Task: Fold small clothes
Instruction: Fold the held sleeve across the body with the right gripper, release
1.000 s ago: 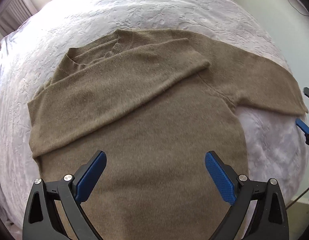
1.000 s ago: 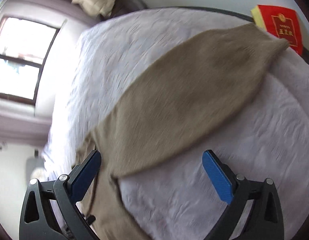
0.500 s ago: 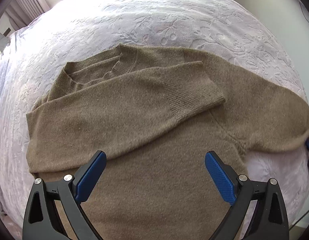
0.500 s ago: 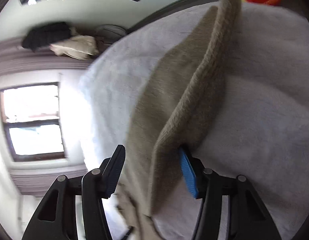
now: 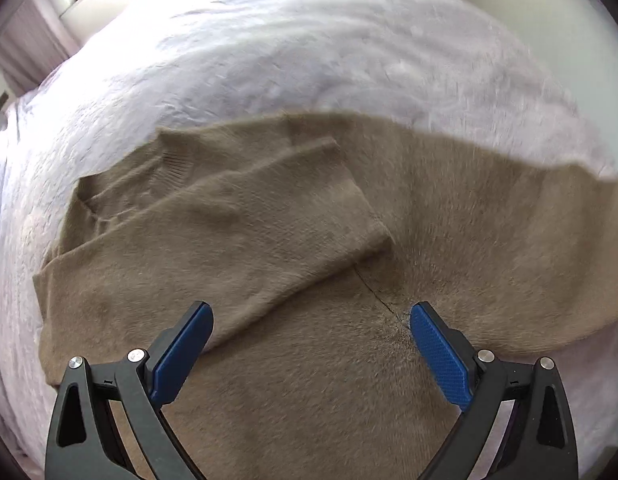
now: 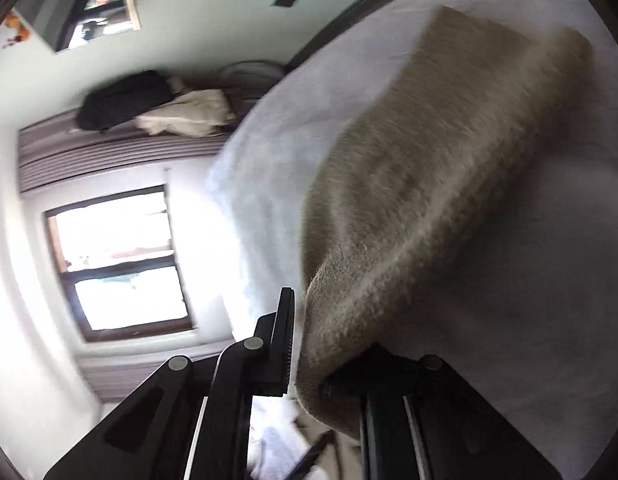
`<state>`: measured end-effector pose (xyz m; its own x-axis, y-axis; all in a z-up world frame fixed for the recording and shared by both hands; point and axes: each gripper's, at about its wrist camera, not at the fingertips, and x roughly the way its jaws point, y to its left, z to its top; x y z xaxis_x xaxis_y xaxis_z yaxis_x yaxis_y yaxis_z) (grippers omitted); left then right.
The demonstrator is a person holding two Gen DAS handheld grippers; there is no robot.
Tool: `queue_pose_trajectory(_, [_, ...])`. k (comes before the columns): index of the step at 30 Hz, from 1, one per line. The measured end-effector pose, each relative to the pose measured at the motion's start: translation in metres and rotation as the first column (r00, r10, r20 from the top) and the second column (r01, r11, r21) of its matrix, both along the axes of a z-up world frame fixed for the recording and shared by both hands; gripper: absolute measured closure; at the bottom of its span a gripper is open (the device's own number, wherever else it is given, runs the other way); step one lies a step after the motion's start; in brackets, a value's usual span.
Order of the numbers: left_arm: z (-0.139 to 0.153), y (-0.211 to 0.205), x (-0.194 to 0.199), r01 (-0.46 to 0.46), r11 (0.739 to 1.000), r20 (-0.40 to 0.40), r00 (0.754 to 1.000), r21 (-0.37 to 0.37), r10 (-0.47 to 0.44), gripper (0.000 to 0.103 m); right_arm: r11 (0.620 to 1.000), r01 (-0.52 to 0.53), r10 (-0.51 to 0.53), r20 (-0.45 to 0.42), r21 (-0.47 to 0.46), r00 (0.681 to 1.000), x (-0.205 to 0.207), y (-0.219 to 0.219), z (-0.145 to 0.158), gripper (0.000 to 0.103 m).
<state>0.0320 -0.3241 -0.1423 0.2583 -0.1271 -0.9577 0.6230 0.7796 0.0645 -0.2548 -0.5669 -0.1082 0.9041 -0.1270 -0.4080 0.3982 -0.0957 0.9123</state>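
Garment: while its body lies flat on the white quilted bed cover (image 5: pixel 269 60), the soft tan-brown knit sweater (image 5: pixel 309 380) has one sleeve already folded across the chest and the other lifted off the bed.
Right gripper (image 6: pixel 309 364): its fingers are closed on the raised sleeve near the cuff; the knit hangs from them in a loose curve.
Left gripper (image 5: pixel 311 344): its blue-padded fingers (image 5: pixel 181 344) stand wide apart, holding nothing, low over the sweater's body; I cannot tell whether they touch it.
Handling: judged light, limp and fuzzy; it will sag, stretch a little and cling to itself rather than slide.
Where to hold: the ribbed cuff, hem and shoulder seam look the firmest edges; pinching both layers there should keep the sleeve flat.
Risk: dragging the sleeve could rumple the folded one beneath.
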Motion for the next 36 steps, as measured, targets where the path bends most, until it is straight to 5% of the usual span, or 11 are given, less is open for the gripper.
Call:
queue_pose_trajectory(7, [0.009, 0.023, -0.004, 0.015, 0.999, -0.024, 1.0, -0.048, -0.016, 0.004, 0.964, -0.227, 0.246, 0.138, -0.138, 0.959, 0.08, 0.024, 0.048, 0.091])
queue_pose_trajectory(12, [0.035, 0.098, 0.02, -0.082, 0.994, 0.016, 0.996, -0.076, 0.084, 0.004, 0.784, -0.517, 0.538, -0.04, -0.343, 0.842, 0.175, 0.095, 0.091, 0.091])
queue_pose_trajectory(16, [0.039, 0.175, 0.044, -0.208, 0.977, 0.038, 0.977, -0.056, 0.21, 0.004, 0.507, -0.767, 0.719, -0.298, -0.394, 0.628, 0.262, 0.189, 0.083, 0.091])
queue_pose_trajectory(20, [0.024, 0.252, 0.058, -0.304, 0.953, 0.044, 0.952, 0.007, 0.304, 0.004, 0.265, -0.924, 0.757, -0.533, -0.276, 0.377, 0.324, 0.285, 0.019, 0.09])
queue_pose_trajectory(24, [0.002, 0.297, 0.07, -0.37, 0.927, 0.01, 0.929, 0.062, 0.371, 0.004, 0.172, -0.982, 0.7, -0.691, -0.082, 0.18, 0.352, 0.329, -0.057, 0.059])
queue_pose_trajectory(27, [-0.005, 0.321, 0.068, -0.399, 0.915, -0.011, 0.916, 0.059, 0.4, 0.004, 0.253, -0.961, 0.71, -0.654, -0.11, 0.262, 0.349, 0.324, -0.052, 0.047])
queue_pose_trajectory(31, [-0.007, 0.343, 0.066, -0.418, 0.908, -0.035, 0.907, 0.038, 0.419, 0.004, 0.507, -0.854, 0.648, -0.6, -0.118, 0.469, 0.342, 0.279, -0.034, 0.047])
queue_pose_trajectory(32, [-0.006, 0.348, 0.066, -0.423, 0.906, -0.04, 0.905, 0.029, 0.423, 0.004, 0.574, -0.812, 0.628, -0.579, -0.109, 0.521, 0.343, 0.271, -0.031, 0.048])
queue_pose_trajectory(33, [-0.003, 0.356, 0.064, -0.427, 0.904, -0.043, 0.903, 0.022, 0.427, 0.004, 0.617, -0.781, 0.607, -0.572, -0.099, 0.552, 0.344, 0.262, -0.032, 0.067])
queue_pose_trajectory(35, [-0.001, 0.367, 0.063, -0.437, 0.9, -0.042, 0.899, 0.009, 0.437, 0.004, 0.599, -0.794, 0.597, -0.603, -0.104, 0.53, 0.352, 0.261, -0.031, 0.097])
queue_pose_trajectory(36, [-0.001, 0.373, 0.067, -0.442, 0.897, -0.04, 0.896, 0.003, 0.442, 0.004, 0.564, -0.815, 0.592, -0.623, -0.132, 0.51, 0.353, 0.274, -0.023, 0.097])
